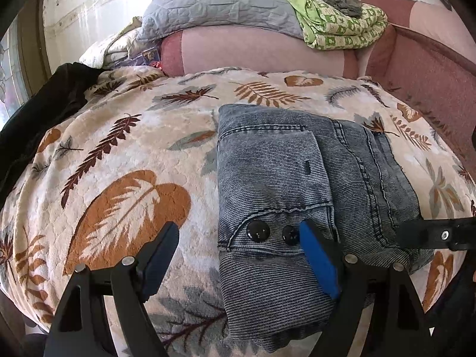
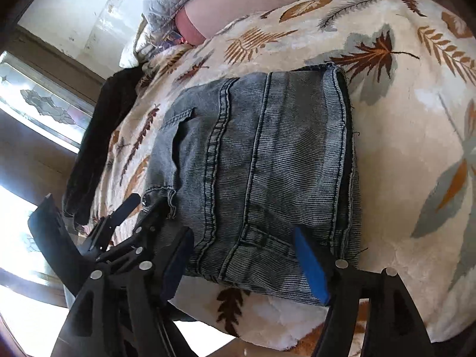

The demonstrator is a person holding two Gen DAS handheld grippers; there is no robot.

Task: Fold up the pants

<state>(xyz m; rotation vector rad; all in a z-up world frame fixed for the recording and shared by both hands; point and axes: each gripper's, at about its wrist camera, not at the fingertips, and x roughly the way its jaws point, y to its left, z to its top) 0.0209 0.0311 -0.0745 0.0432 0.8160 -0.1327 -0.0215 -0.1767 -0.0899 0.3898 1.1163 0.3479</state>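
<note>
L gripper (image 1: 238, 255) released, empty, at the waist buttons (image 1: 258, 230). Pants (image 1: 297, 178) lie folded on leaf blanket (image 1: 119, 148): thick denim, heavy, non-slip; pinch stacked edges. R gripper (image 2: 242, 264) released, empty.

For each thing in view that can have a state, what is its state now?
jeans: folded into a compact stack, lying flat on the leaf-print blanket
left gripper: open, holding nothing
right gripper: open, over the near edge of the jeans, no grip
green quilt: folded, on the sofa back
</note>
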